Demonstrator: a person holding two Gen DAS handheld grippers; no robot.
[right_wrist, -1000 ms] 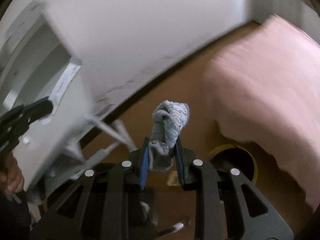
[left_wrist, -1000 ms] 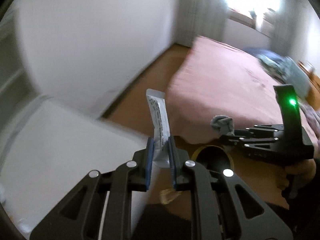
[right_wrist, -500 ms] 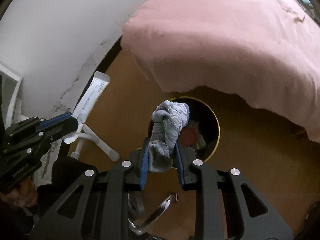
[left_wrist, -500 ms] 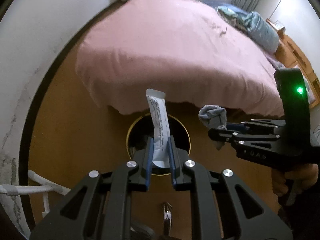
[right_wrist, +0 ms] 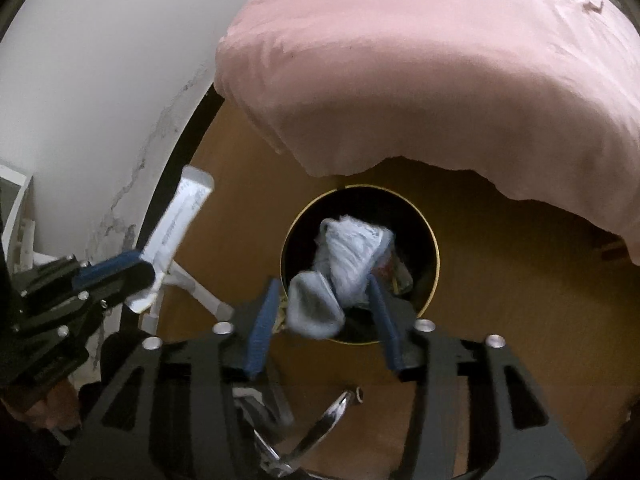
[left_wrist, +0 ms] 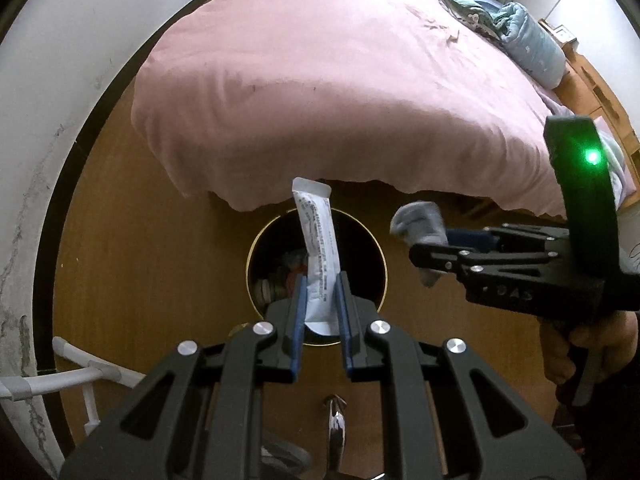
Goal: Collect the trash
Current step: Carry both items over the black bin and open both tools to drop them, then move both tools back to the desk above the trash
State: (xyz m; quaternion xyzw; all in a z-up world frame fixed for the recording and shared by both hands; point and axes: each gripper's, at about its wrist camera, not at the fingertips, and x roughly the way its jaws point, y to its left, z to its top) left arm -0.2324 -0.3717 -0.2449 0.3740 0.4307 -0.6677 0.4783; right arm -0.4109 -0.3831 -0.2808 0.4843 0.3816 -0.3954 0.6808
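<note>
While we look down from both cameras, we see a round black trash bin (left_wrist: 256, 264) with a thin gold rim standing on the brown wood floor (left_wrist: 132, 264). It sits just by the edge of a bed with a pink cover (left_wrist: 340, 92). Some trash lies at the bottom of the bin, but it is too dark to tell what it is.

Our left gripper (left_wrist: 321, 312) is pinching a long white packet (left_wrist: 318, 256) with small print on it. The blue pads (left_wrist: 298, 320) press on its lower end from both sides. The packet stands up and leans a little, right above the mouth of the bin.

Our right gripper (right_wrist: 326, 316) has its blue pads (right_wrist: 262, 328) spread wide. A gray-blue sock (right_wrist: 344, 264), all balled up, is between them, over the open bin. It looks blurry. We cannot tell if it touches the pads. In the left camera the same sock (left_wrist: 420, 222) shows at the tip of the right gripper (left_wrist: 436, 248), beside the bin's rim.

A hand (left_wrist: 580, 344) holds the right gripper's handle, and a green light (left_wrist: 593, 157) glows on top of it. At the far end of the bed lies a blue bundle of bedding (left_wrist: 528, 40). A white wall (left_wrist: 60, 60) with gray marks runs along the left, and a white rack (left_wrist: 80, 376) made of tubes stands beside it.
</note>
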